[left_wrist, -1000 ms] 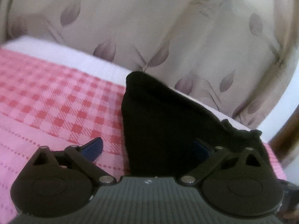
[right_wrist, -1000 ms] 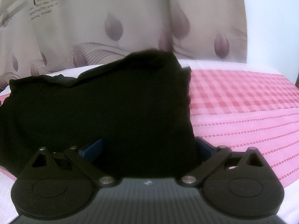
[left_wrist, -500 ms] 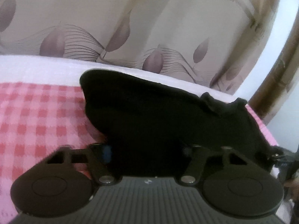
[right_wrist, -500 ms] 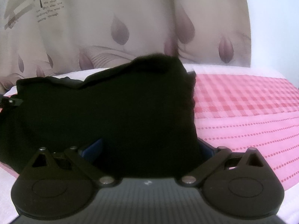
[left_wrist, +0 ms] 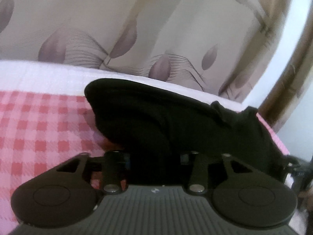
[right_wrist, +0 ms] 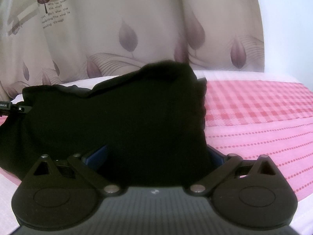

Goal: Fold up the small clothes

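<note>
A small black garment (left_wrist: 176, 125) lies bunched on the pink checked bedcover (left_wrist: 39, 137). In the left wrist view my left gripper (left_wrist: 154, 158) has its jaws drawn close together on the garment's near edge, with the fingertips buried in the cloth. In the right wrist view the same garment (right_wrist: 121, 121) drapes over my right gripper (right_wrist: 154, 156). Its blue fingers (right_wrist: 97, 154) stand wide apart, with the cloth lying between and over them. The left gripper's tip (right_wrist: 11, 107) shows at the far left edge.
A beige curtain with purple leaf prints (left_wrist: 137, 29) hangs behind the bed. A white strip of bedding (left_wrist: 39, 74) runs along the far edge. A pink dotted cover (right_wrist: 264, 146) spreads to the right. A wooden frame (left_wrist: 289, 74) stands at the far right.
My left gripper's jaws closed from wide open onto the garment's edge, and its view swung right. The right gripper stayed open and barely moved.
</note>
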Available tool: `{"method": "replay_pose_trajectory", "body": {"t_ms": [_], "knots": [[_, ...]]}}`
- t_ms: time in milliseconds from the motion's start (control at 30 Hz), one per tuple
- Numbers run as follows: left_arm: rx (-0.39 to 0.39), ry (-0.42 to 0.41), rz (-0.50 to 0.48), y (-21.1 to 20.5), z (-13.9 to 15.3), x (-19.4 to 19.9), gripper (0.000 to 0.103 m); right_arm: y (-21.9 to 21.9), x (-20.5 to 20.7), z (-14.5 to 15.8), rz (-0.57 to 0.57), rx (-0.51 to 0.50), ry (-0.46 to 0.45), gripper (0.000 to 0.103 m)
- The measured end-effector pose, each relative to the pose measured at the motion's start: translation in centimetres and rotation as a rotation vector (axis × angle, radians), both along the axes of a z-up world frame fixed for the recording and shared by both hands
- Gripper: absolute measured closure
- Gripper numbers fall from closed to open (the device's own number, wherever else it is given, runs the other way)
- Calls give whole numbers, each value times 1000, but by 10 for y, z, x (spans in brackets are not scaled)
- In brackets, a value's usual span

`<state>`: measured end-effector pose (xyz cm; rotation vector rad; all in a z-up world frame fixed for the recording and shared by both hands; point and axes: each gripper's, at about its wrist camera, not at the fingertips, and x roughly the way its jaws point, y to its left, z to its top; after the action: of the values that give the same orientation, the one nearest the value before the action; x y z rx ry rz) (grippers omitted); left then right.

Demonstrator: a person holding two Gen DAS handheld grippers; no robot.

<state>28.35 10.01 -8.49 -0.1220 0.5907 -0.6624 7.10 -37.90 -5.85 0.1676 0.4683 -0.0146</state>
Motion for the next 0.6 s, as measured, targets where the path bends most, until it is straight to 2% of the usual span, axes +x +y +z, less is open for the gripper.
{"method": "replay_pose_trajectory", "body": {"t_ms": [133, 300, 433, 533, 600], "knots": [[19, -23, 3, -6, -1, 2, 48, -1, -1, 1, 4, 6, -6, 0], [-14, 22, 86, -8, 1, 4, 77, -1, -2, 2, 10, 15, -15, 0], [2, 18, 141, -19, 9, -2, 81, -2, -3, 3, 13, 23, -22, 0], [-91, 70, 188, -17, 17, -5, 82, -3, -4, 3, 16, 35, -32, 0], [-121, 92, 206, -21, 24, -8, 83, -4, -5, 3, 17, 43, -35, 0]]}}
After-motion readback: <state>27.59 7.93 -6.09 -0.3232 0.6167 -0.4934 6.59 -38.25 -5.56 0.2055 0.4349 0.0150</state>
